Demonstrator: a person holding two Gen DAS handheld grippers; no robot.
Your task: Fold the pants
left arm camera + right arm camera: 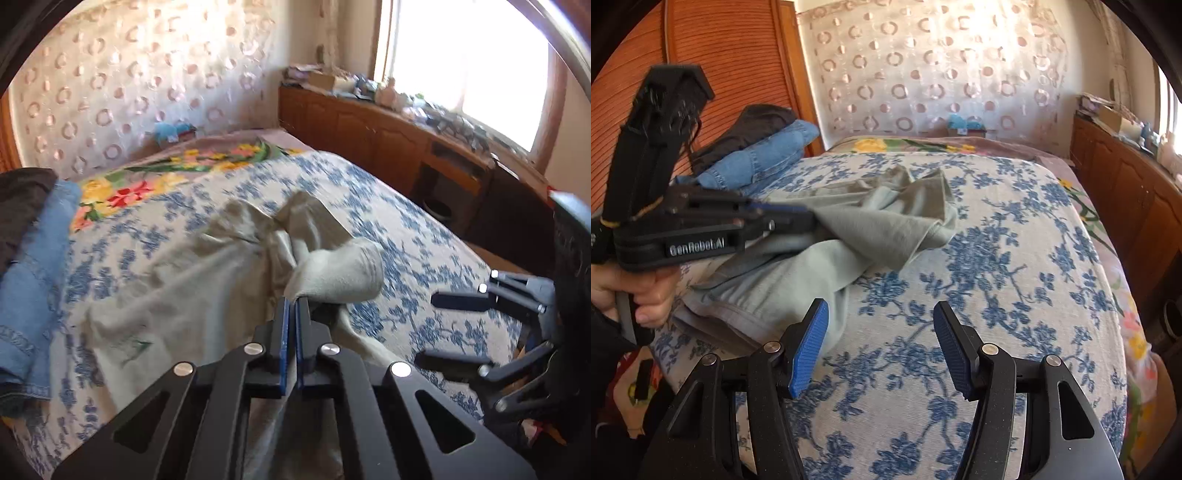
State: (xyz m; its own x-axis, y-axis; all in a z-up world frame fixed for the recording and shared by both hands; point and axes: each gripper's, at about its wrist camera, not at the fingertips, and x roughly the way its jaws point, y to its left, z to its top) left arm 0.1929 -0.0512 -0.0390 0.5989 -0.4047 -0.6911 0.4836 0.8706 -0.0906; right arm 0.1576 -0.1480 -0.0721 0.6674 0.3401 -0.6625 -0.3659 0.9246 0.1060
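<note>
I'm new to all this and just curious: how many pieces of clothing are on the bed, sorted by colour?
Light beige-green pants, crumpled, an edge pinched in the left gripper: 1
Blue denim garment, in the pile at the bed's far left: 1
Dark brown garment, on top of the denim: 1
Total: 3

Pale grey-green pants (857, 229), crumpled and bunched, sprawled across the blue-flowered bedspread (997, 258), one fold lifted.
</note>
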